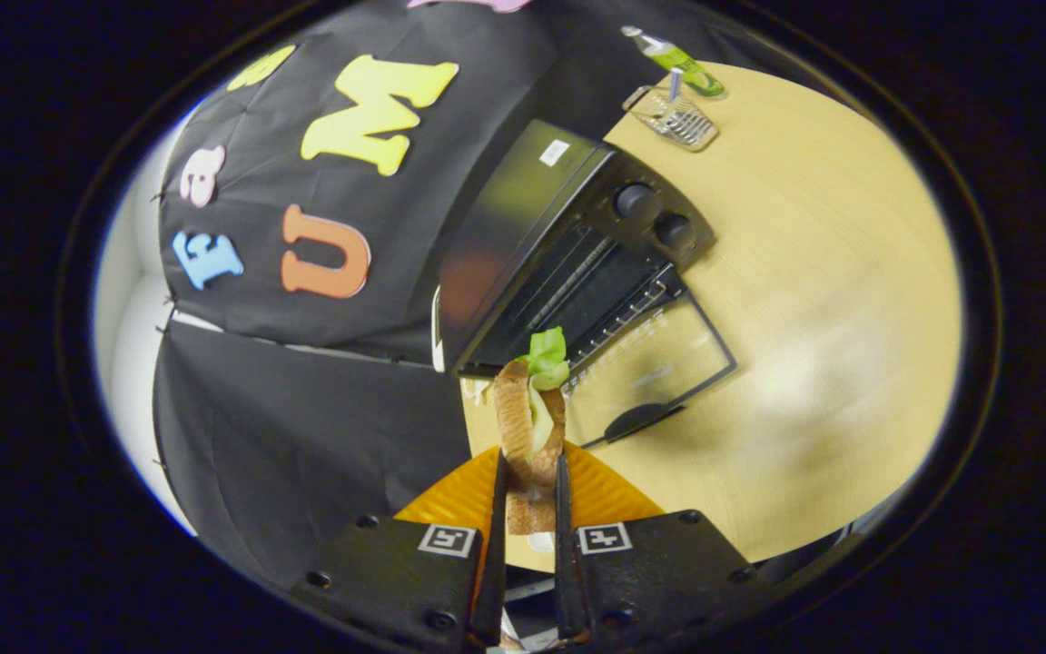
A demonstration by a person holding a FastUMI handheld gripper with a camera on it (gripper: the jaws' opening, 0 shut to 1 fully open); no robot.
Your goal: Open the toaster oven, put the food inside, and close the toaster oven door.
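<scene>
I'm pinching the sandwich upright, lettuce sticking out; toaster oven is sitting just beyond, door seemingly down flat.

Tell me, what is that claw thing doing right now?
Gripper shut on sandwich, held above orange plate. Toaster oven just beyond, door open flat on table. Nothing blocking the opening.

The scene is evenly and brightly lit from above. A soft pale glare is spread over the wooden table, and a dim reflection is seen on the toaster oven top. Straight lines are bent by fisheye distortion. Slight blur is noticed throughout.
</scene>
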